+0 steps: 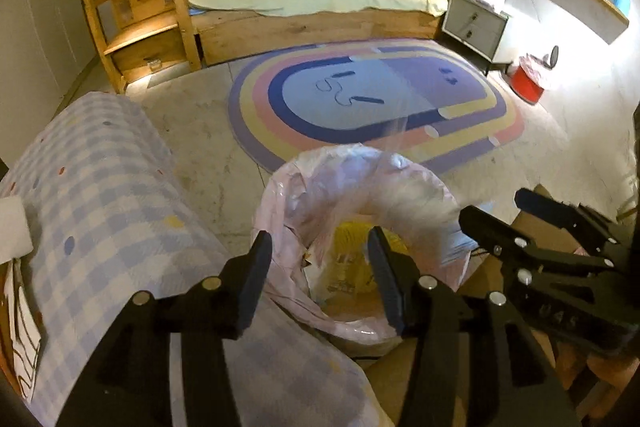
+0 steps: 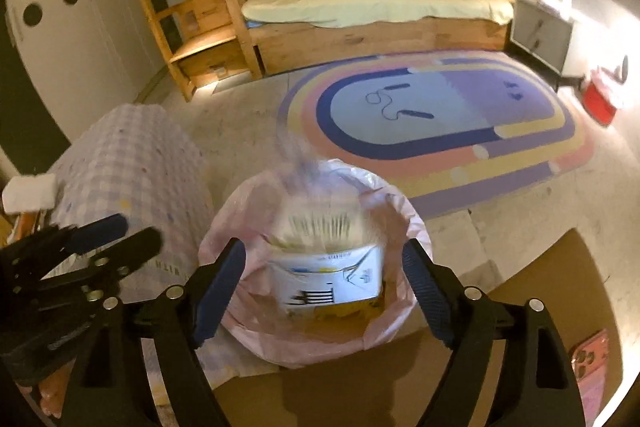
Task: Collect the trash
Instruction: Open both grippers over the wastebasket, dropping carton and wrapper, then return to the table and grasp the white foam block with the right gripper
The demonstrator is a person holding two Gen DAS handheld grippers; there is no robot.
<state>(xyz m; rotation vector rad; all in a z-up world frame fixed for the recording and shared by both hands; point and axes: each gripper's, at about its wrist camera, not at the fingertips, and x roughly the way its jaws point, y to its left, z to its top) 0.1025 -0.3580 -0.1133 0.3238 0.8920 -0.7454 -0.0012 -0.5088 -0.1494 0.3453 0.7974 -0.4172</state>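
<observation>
Jaws of your right gripper stand wide apart, with a white printed carton between them. The blue pads do not press on it; a gap shows on each side. The carton is blurred and sits in the mouth of the bin bag, so judge it as released and dropping, not held. A transparent wrapper rises in a streak above the carton; whether it is attached to the carton cannot be told.

Your left gripper is also open, with nothing between its fingers. Its left finger hangs outside the near edge of the bag and its right finger over the opening. Yellow packaging lies inside.

The bag is pink, thin and loosely draped over a round bin. Just left of it stands a checked cloth cover; a brown board lies to the right, with a pink phone on it. Beyond are the striped rug, the wooden bed and a red bin.

Hazards from this position:
- The carton appears large against the opening. If it lands on the rim, it may tip out onto the board or floor.
- The wrapper is light and may drift outside the bag.
- A finger lowered further may catch the slack liner and drag it off the rim on withdrawal.
- The two grippers are close together; a sideways move may knock them.
</observation>
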